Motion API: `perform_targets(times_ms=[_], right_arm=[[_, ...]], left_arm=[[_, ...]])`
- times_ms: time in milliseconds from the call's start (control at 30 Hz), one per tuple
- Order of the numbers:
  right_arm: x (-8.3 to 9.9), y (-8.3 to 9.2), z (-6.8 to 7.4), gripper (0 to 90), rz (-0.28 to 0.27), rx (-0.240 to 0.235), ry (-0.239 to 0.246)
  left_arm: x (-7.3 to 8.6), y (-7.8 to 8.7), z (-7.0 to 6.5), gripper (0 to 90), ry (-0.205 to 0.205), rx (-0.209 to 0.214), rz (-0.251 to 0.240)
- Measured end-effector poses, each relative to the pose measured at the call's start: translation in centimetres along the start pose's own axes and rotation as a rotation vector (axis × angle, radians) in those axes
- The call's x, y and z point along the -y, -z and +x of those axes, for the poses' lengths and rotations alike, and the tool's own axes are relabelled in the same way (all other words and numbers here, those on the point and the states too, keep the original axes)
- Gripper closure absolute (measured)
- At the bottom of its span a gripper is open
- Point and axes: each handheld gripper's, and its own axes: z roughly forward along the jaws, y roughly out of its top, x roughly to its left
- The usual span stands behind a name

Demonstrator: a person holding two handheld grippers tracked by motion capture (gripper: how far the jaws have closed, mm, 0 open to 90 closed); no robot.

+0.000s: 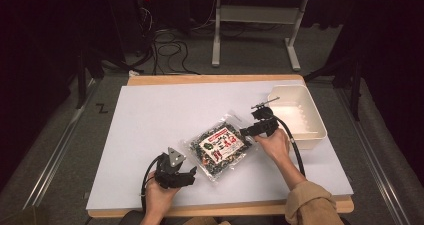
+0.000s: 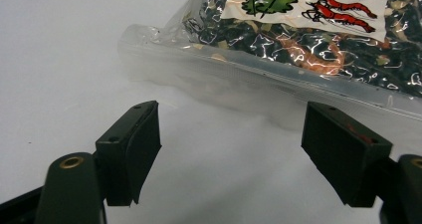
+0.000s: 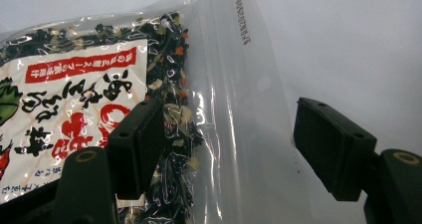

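The high view looks forward and down over the white desk (image 1: pixel 150 110); both gripper views sit close, sharing the clear plastic bag of dark dried greens (image 1: pixel 220 145).

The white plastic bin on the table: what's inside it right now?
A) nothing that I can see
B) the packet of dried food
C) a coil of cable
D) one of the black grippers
A: in the high view the white bin shows a bare inside, while the food packet lies on the table beside it.

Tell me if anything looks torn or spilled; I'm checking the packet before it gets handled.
Nothing stands out. The food packet lies flat and sealed on the table, no contents scattered. It sits slanted, but that looks harmless. The white tub stands upright.
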Motion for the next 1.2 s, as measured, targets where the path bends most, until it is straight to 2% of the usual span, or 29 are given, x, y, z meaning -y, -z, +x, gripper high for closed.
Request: perform_targets(times_ms=[167, 233, 300, 333, 400, 433, 533, 567, 633, 667, 700, 733, 767, 933, 1067, 1133, 1200], right_arm=[[0.0, -0.4, 0.0, 29.4, 0.021, 0.0, 0.008], [0.1, -0.6, -0.2, 30.0, 0.029, -0.013, -0.005], [0.4, -1.0, -0.5, 34.5, 0.038, -0.051, -0.043], [0.4, -1.0, -0.5, 34.5, 0.038, -0.051, -0.043], [0.6, -1.3, -0.5, 40.7, 0.054, -0.055, -0.039], [0.7, -1.3, -0.5, 47.2, 0.047, -0.059, -0.035], [1.0, -1.1, -0.5, 56.5, 0.039, -0.042, -0.007], [1.0, -1.1, -0.5, 56.5, 0.039, -0.042, -0.007], [1.0, -0.8, -0.3, 66.9, 0.038, -0.032, 0.001], [1.0, -0.8, -0.3, 66.9, 0.038, -0.032, 0.001], [0.9, -0.6, -0.2, 73.6, 0.033, -0.035, 0.013], [0.9, -0.6, -0.2, 73.6, 0.033, -0.035, 0.013], [0.9, -0.5, -0.2, 78.6, 0.029, -0.026, 0.028], [1.0, -0.3, 0.0, 89.4, 0.012, -0.018, 0.061], [0.7, 0.5, 0.5, 90.0, -0.028, -0.015, 0.093], [0.3, 1.3, 1.1, 90.0, -0.036, 0.015, 0.148], [0.2, 1.7, 1.1, 90.0, -0.048, 0.016, 0.153]], left_arm=[[-0.1, -0.2, -0.3, 23.6, -0.013, 0.003, 0.009], [-0.1, -0.3, -0.4, 23.6, -0.019, 0.005, 0.011], [-0.1, -0.3, -0.4, 23.6, -0.015, 0.007, 0.014], [-0.1, -0.3, -0.4, 23.6, -0.015, 0.007, 0.014], [-0.2, -0.4, -0.5, 23.6, -0.017, 0.008, 0.016], [-0.2, -0.5, -0.5, 23.6, -0.021, 0.008, 0.016], [-0.2, -0.6, -0.6, 23.6, -0.029, 0.01, 0.025], [-0.2, -0.6, -0.6, 23.6, -0.029, 0.01, 0.025], [-0.2, -0.6, -0.6, 23.6, -0.024, 0.008, 0.026], [-0.2, -0.6, -0.6, 23.7, -0.024, 0.008, 0.026], [-0.2, -0.6, -0.6, 23.6, -0.022, 0.008, 0.025], [-0.2, -0.6, -0.6, 23.6, -0.023, 0.006, 0.025], [-0.2, -0.6, -0.6, 23.6, -0.024, 0.006, 0.026], [-0.1, -0.5, -0.5, 23.6, -0.02, 0.008, 0.025], [-0.1, -0.6, -0.4, 23.8, -0.019, 0.004, 0.027], [-0.1, -0.5, -0.4, 23.8, -0.021, 0.008, 0.03], [0.0, -0.5, -0.4, 23.8, -0.018, 0.007, 0.026]])
